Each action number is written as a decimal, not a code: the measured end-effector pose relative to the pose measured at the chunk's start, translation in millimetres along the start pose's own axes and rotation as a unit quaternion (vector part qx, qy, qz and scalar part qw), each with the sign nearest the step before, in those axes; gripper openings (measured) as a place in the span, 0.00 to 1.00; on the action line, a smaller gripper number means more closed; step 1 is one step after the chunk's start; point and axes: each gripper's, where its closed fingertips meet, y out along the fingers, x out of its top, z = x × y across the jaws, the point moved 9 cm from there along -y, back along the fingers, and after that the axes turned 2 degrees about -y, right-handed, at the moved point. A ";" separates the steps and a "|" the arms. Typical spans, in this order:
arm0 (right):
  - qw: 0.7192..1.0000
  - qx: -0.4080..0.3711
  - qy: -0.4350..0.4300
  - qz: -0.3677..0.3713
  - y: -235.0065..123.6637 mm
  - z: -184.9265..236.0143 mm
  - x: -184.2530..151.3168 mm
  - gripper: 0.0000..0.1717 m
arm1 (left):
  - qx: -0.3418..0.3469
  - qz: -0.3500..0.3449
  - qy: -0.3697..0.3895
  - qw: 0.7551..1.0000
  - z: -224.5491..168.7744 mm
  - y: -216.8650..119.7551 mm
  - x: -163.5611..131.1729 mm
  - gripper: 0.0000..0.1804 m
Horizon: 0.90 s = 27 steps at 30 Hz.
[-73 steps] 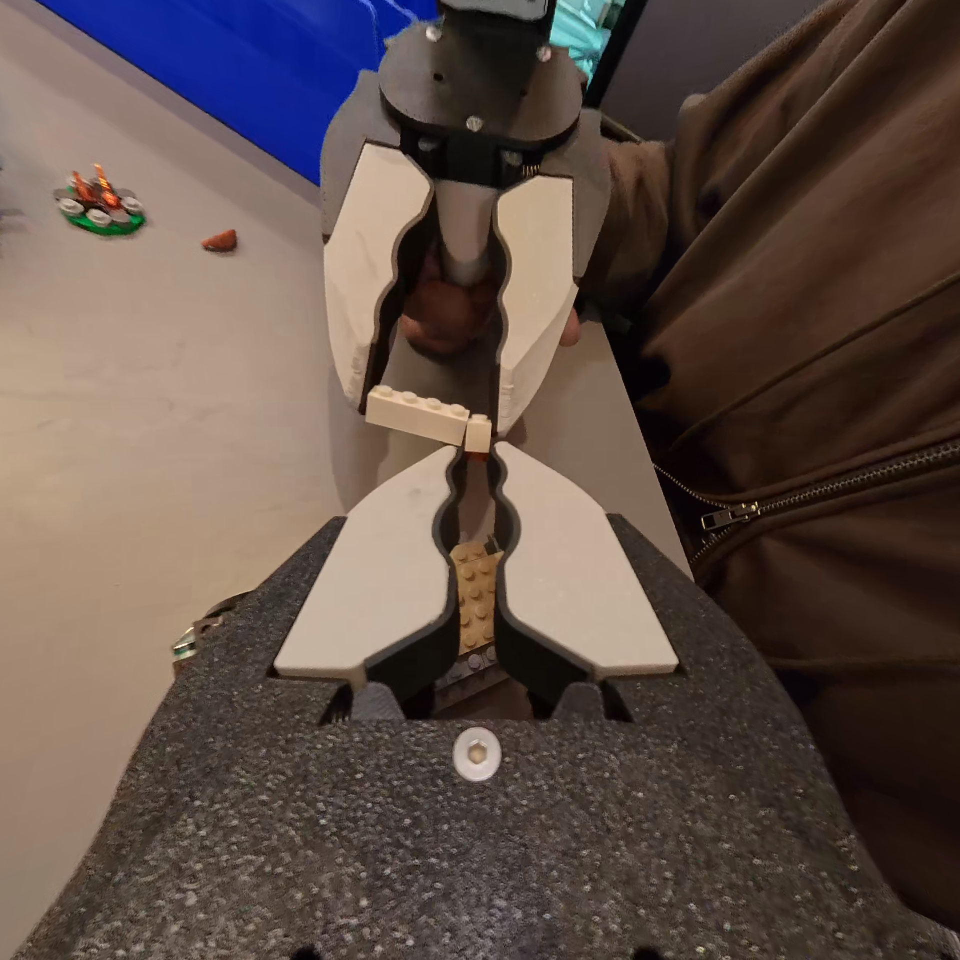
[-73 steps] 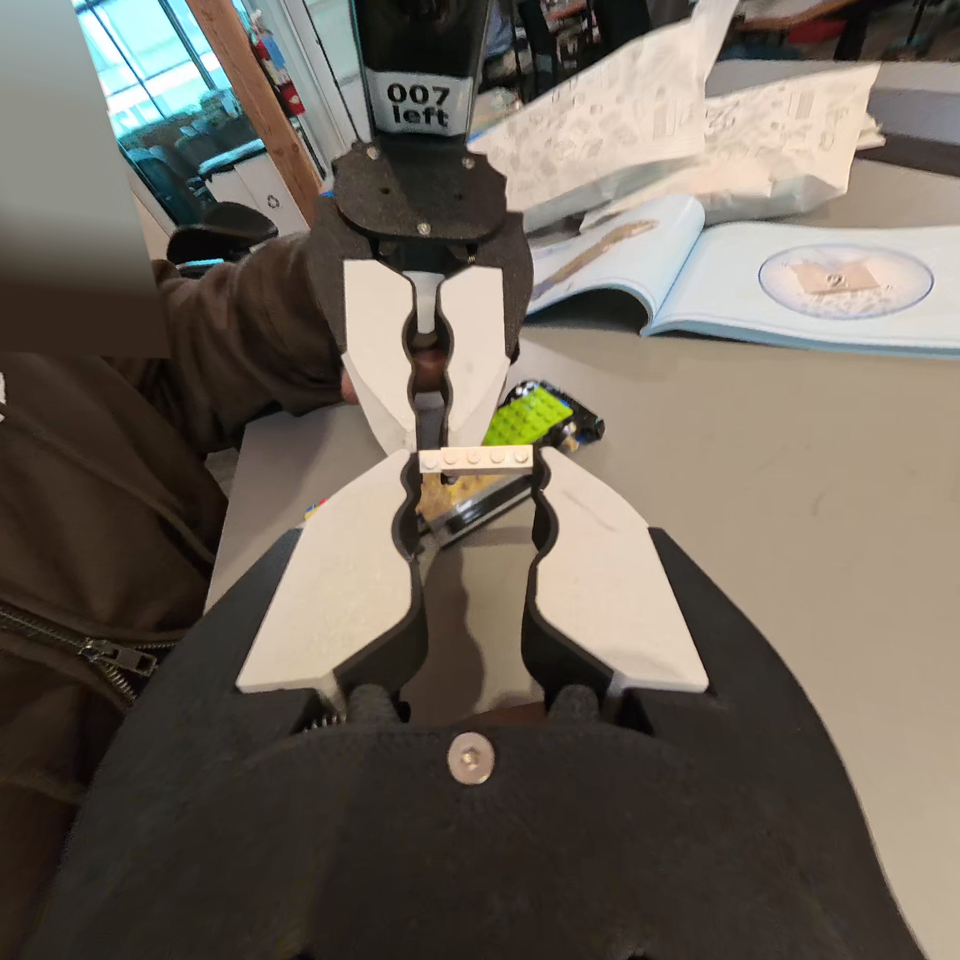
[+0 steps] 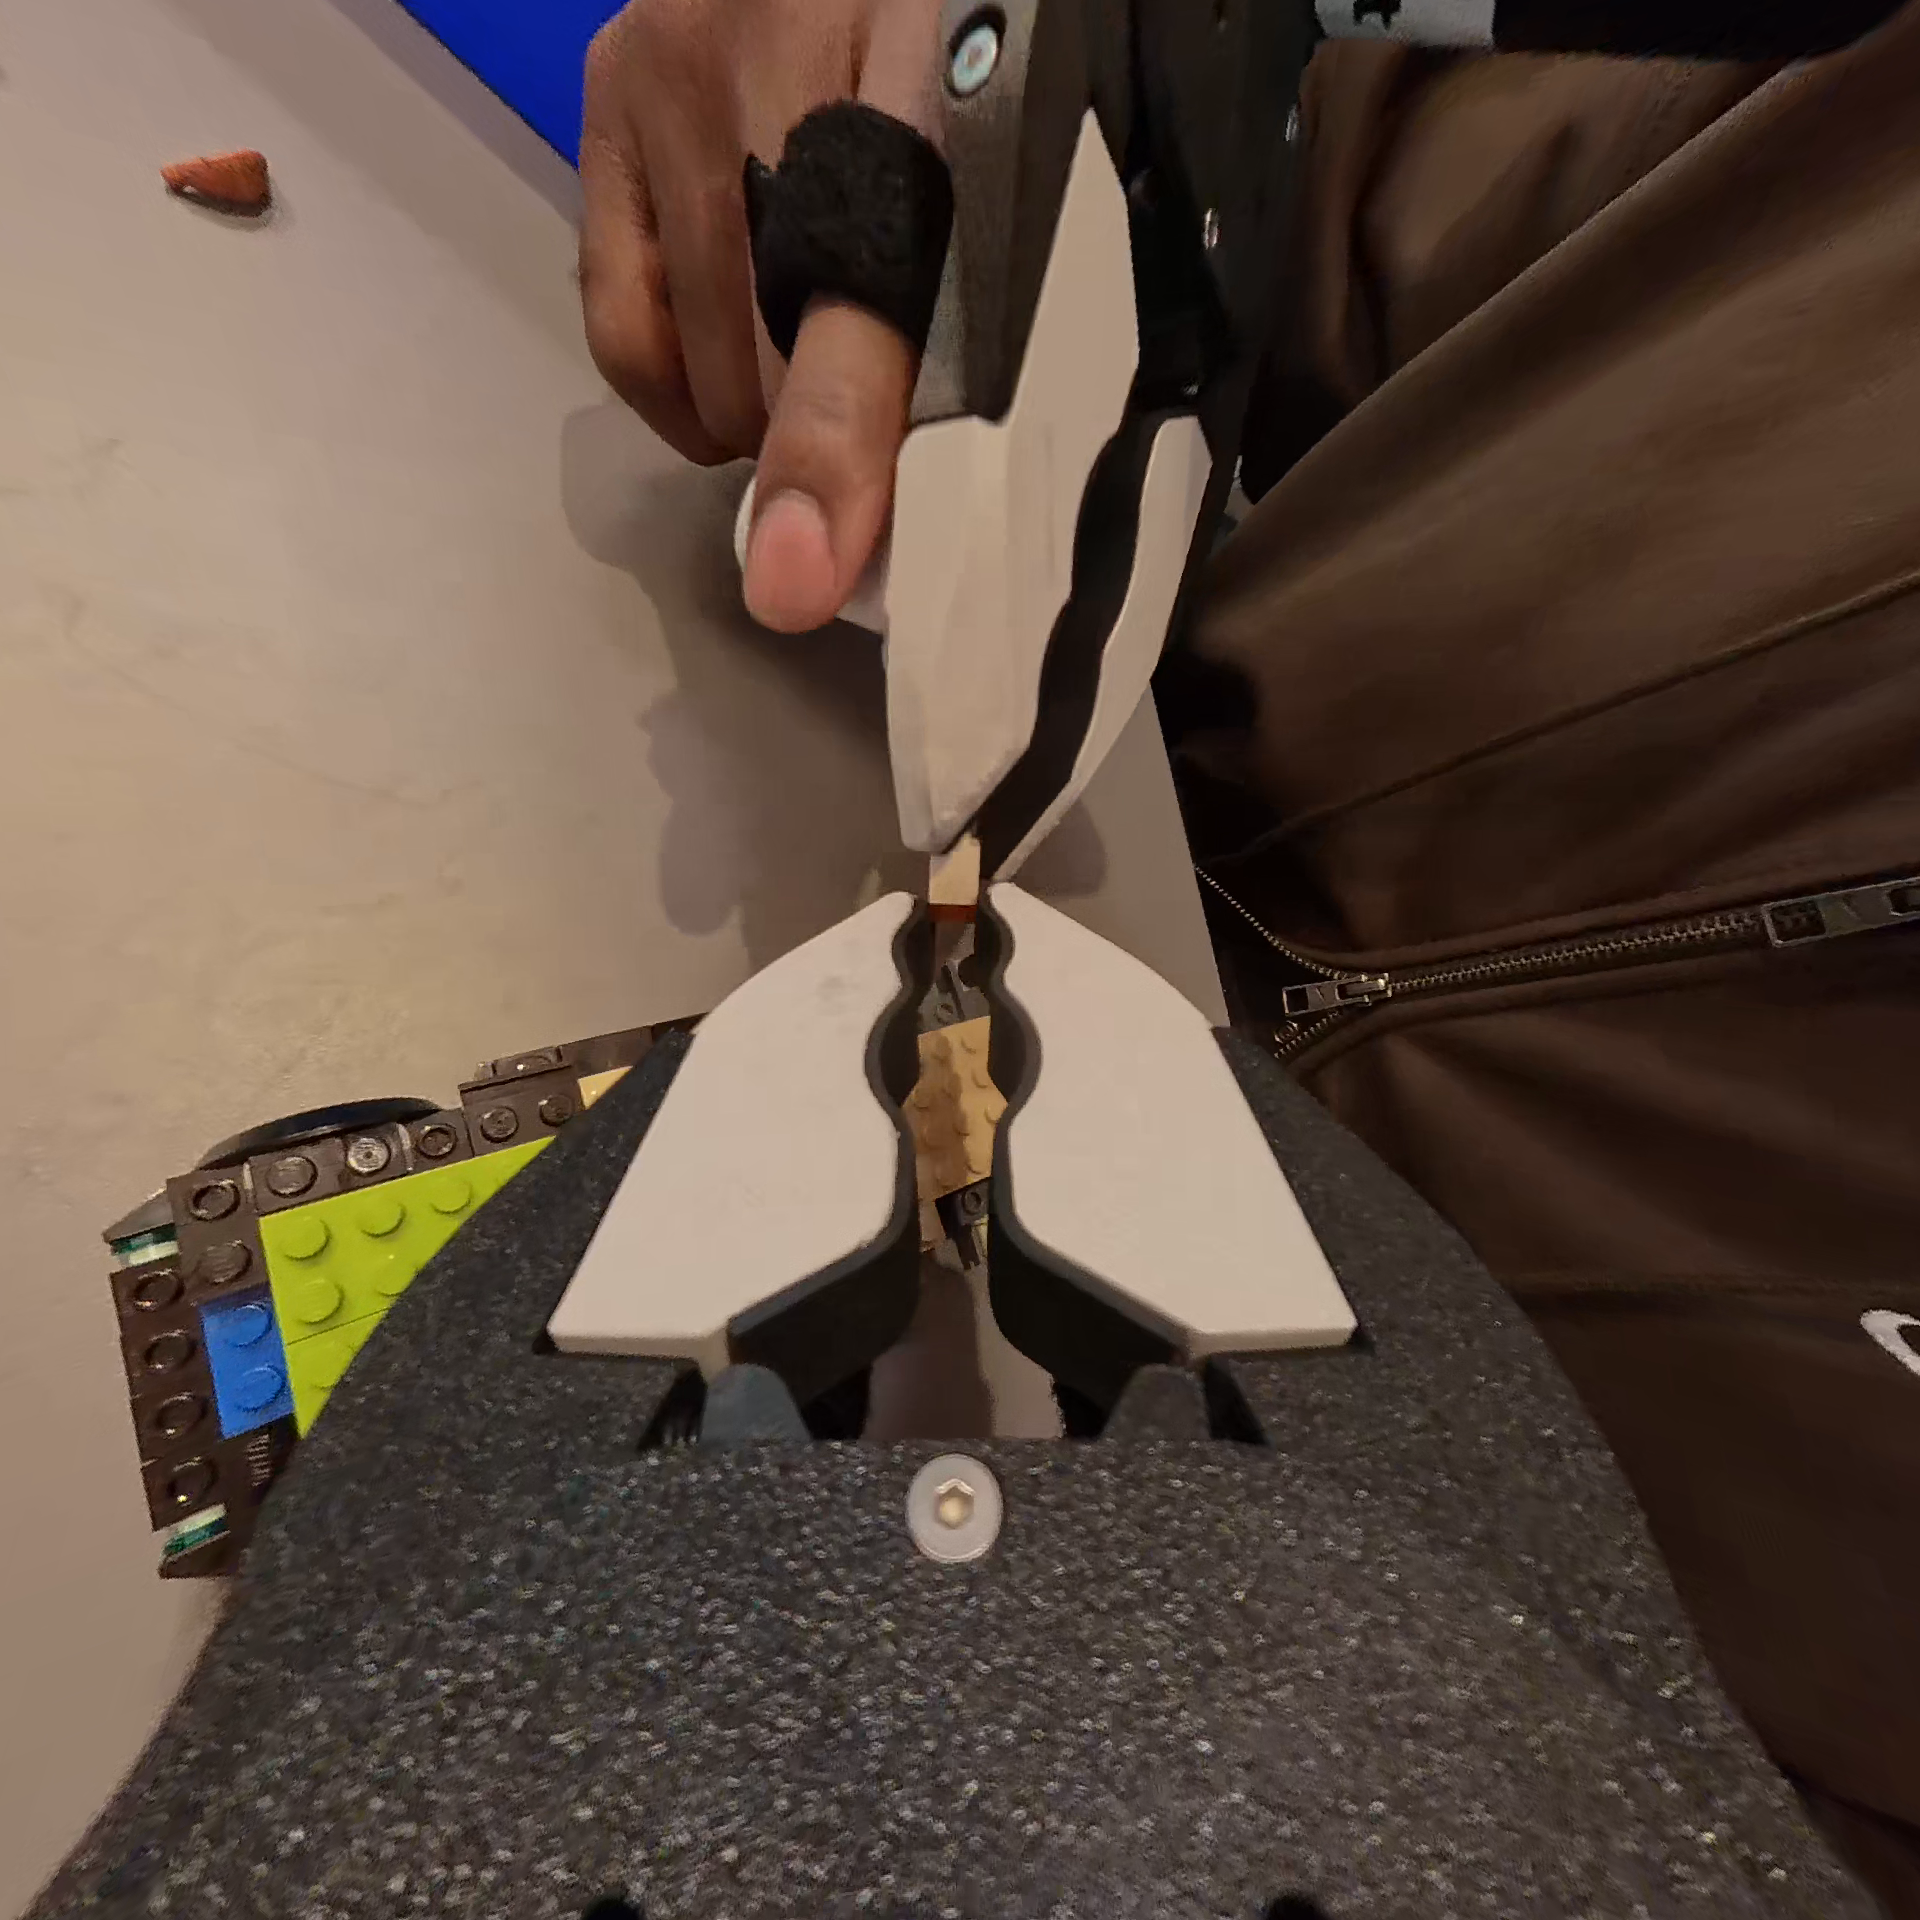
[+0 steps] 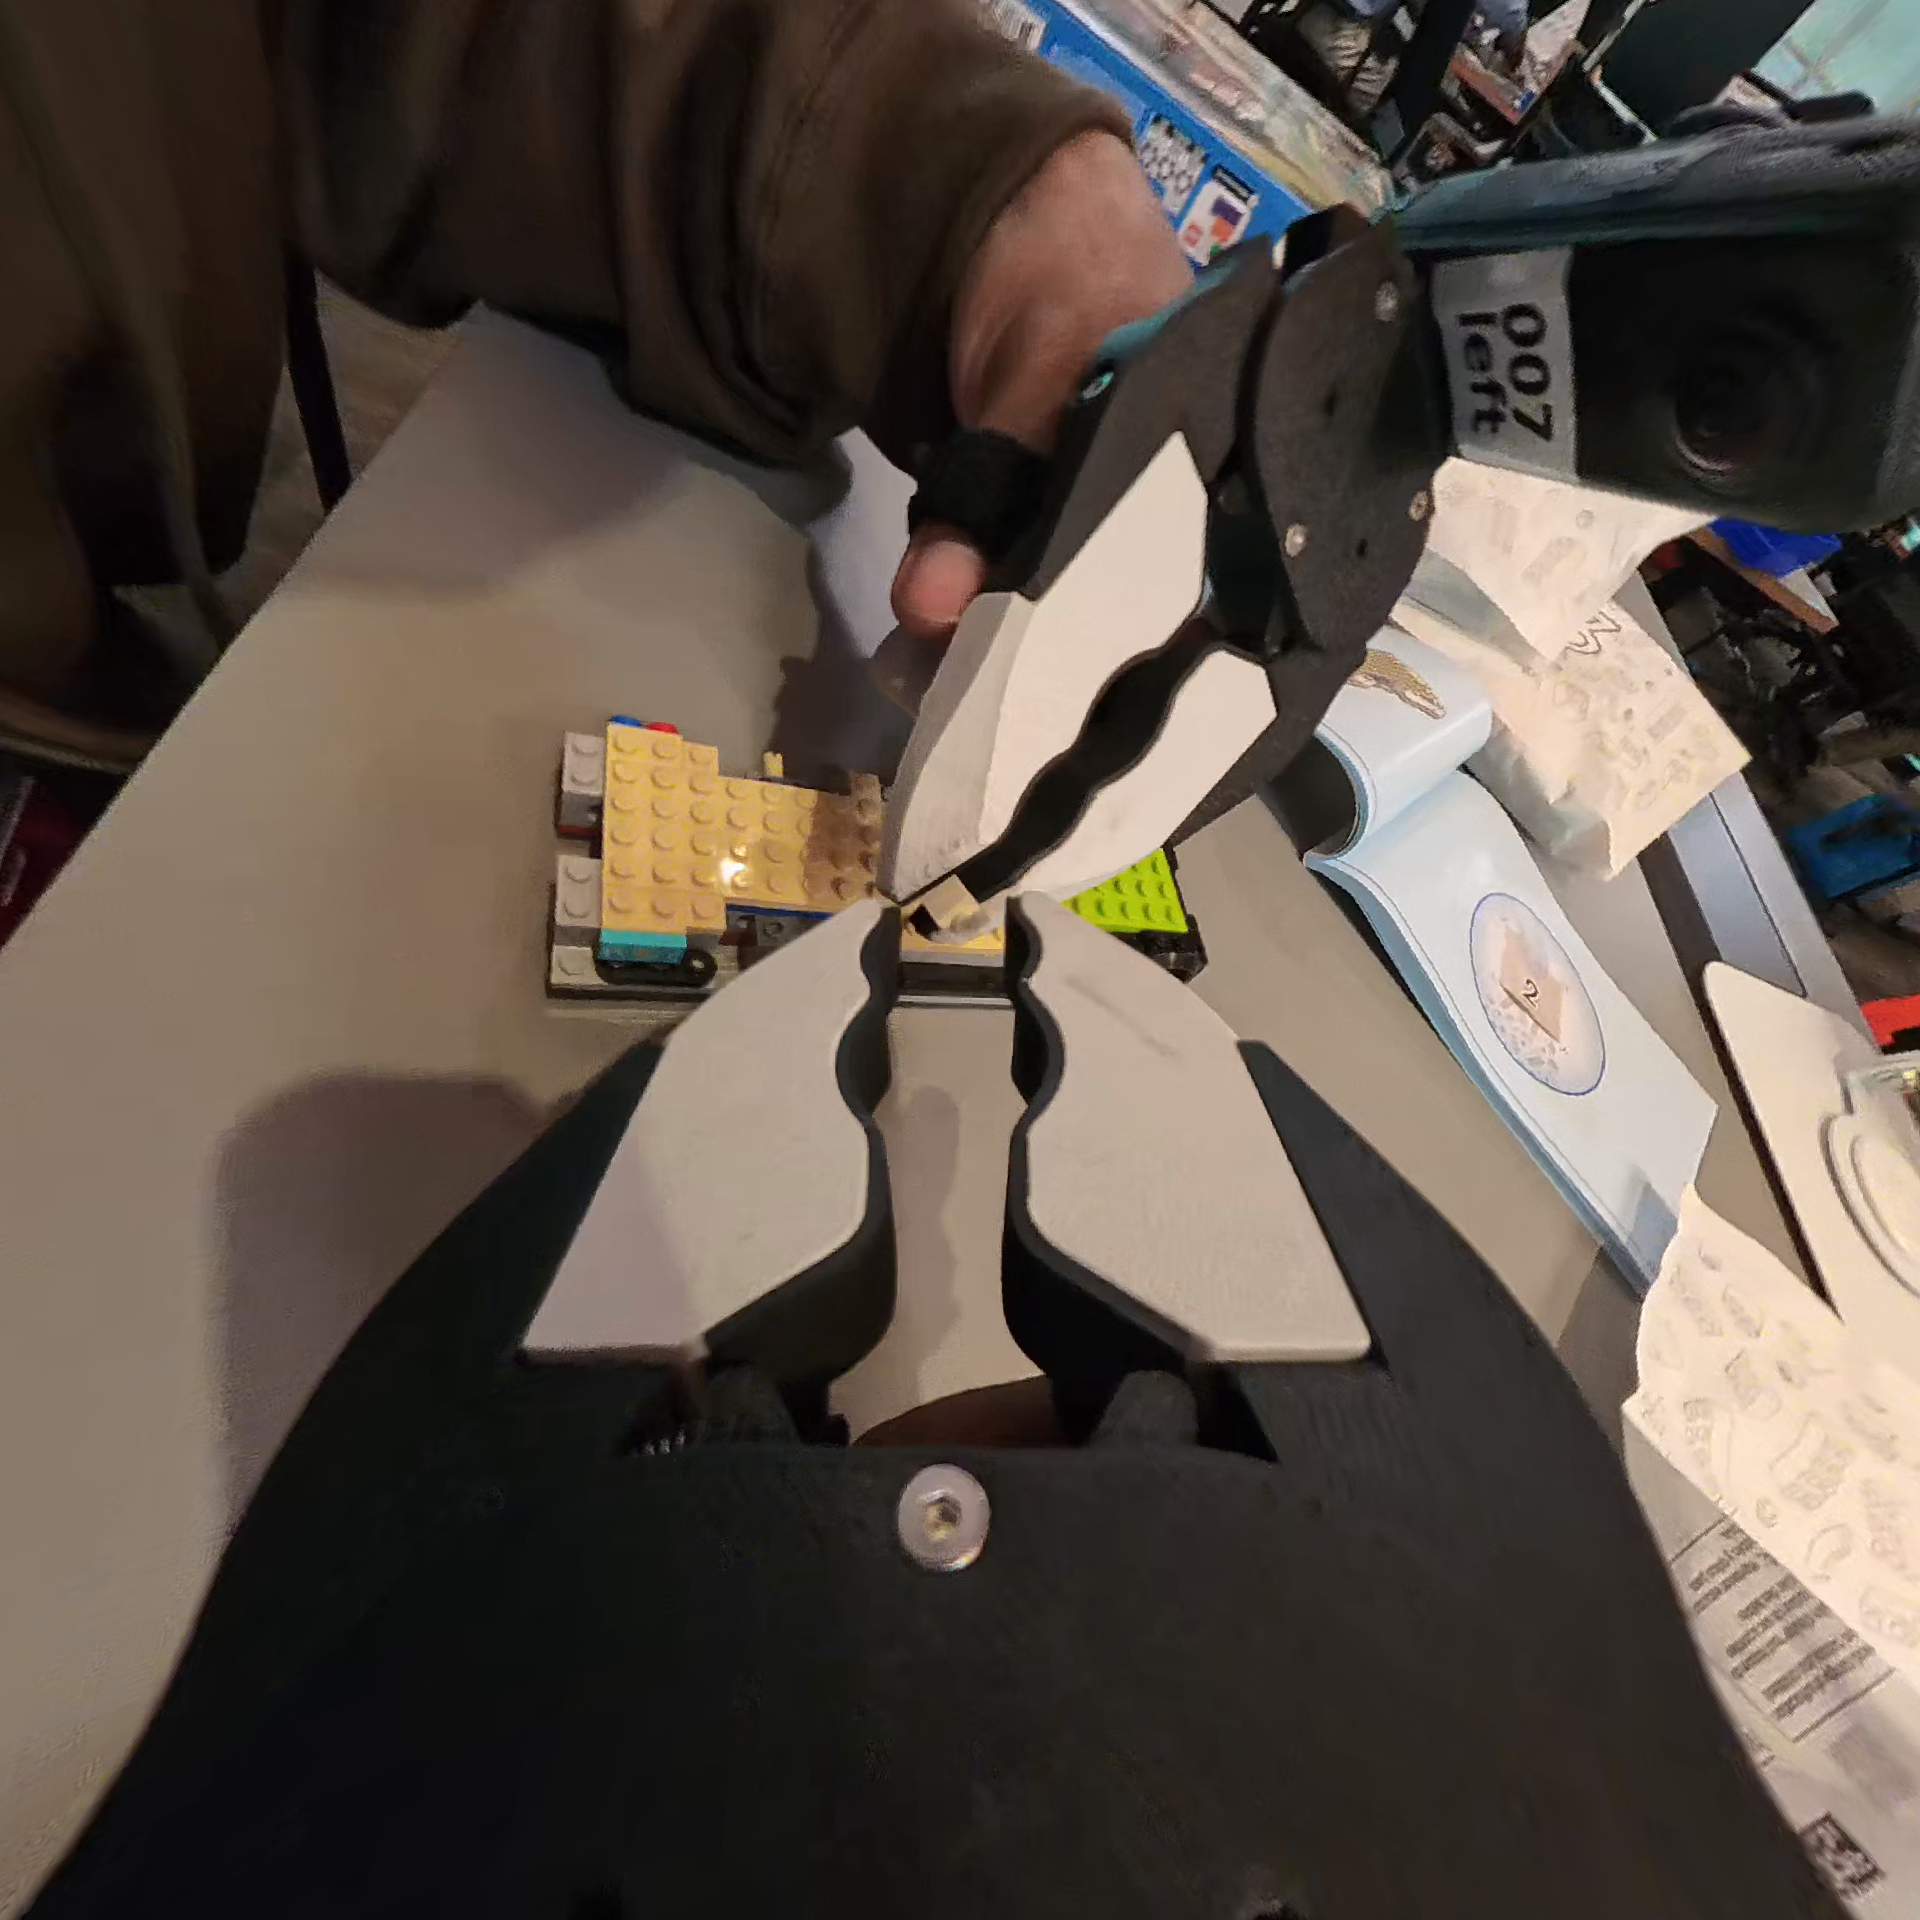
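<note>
My left gripper (image 3: 954, 902) is clenched nearly closed on a small tan brick (image 3: 956, 878) with a dark reddish base, pinched at the very fingertips and held above the table (image 3: 312, 727). My right gripper (image 4: 954, 912) meets it tip to tip. Its fingers stand apart on either side of the brick, and I see no pad pressing.

The brick looks light, rigid and smooth, so likely slippery. Its flat side faces seem the best place to hold it, squarely and not by a corner.

The table is matte grey-beige and flat. Just beyond the tips sits a studded brick model (image 4: 686, 821), tan on the left with a lime plate (image 4: 1132, 894) on the right. An open booklet (image 4: 1507, 935) and printed paper sheets (image 4: 1621, 727) lie far right. My brown jacket (image 3: 1558, 623) is close by.
</note>
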 end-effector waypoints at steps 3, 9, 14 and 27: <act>1.000 -0.004 -0.014 0.009 4.6 1.1 -2.4 0.07 | -0.002 0.006 -0.007 1.000 2.4 1.5 -2.0 0.04; 0.999 -0.005 -0.038 0.010 5.1 6.4 -3.1 0.07 | -0.018 0.012 -0.014 1.000 2.7 5.5 -3.0 0.04; 0.998 -0.025 -0.060 0.020 5.6 7.0 -4.9 0.06 | -0.008 0.004 -0.018 1.000 5.0 3.7 -2.0 0.04; 0.991 -0.126 -0.053 -0.015 -8.3 7.1 1.1 0.05 | -0.017 -0.074 0.017 0.997 -2.2 -8.2 9.6 0.04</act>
